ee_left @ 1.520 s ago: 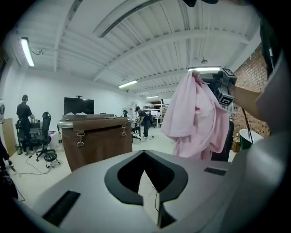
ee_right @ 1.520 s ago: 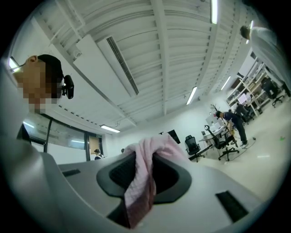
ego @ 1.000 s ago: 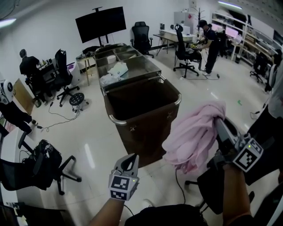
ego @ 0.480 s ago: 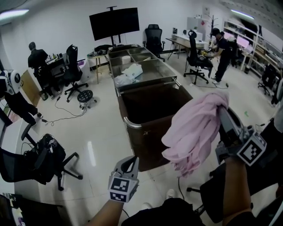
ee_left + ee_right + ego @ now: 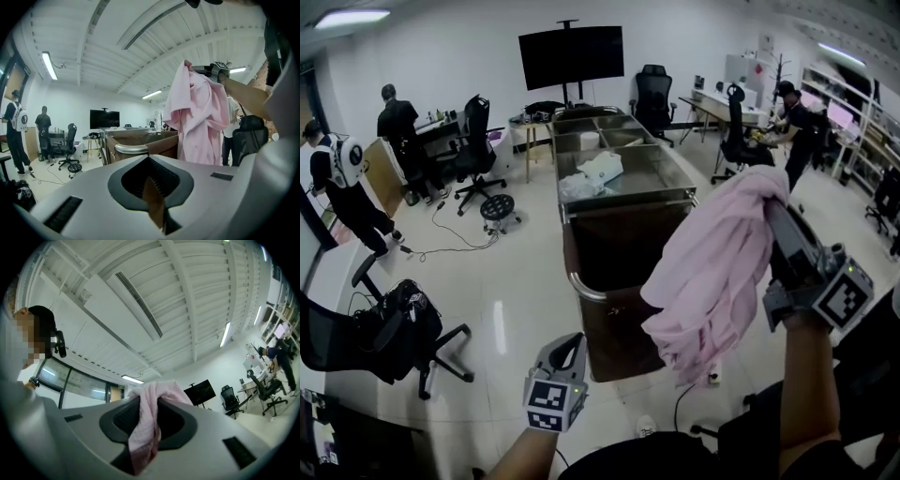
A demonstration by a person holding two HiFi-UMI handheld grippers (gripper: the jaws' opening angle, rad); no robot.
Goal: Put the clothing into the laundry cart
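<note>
Between the jaws of my right gripper [image 5: 146,425] a fold of the pink garment [image 5: 712,272] is clenched tight. The rest hangs in a loose bunch below them, up in the air by the near corner of the brown laundry cart [image 5: 628,328] and not inside it. My left gripper [image 5: 572,339] sits low with its jaws pressed together on nothing, the cart's rim ahead of them and the garment up to their right.

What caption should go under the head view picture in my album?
Right hand-held gripper holds a pink garment high near the brown laundry cart; left hand-held gripper hangs shut, empty.
</note>
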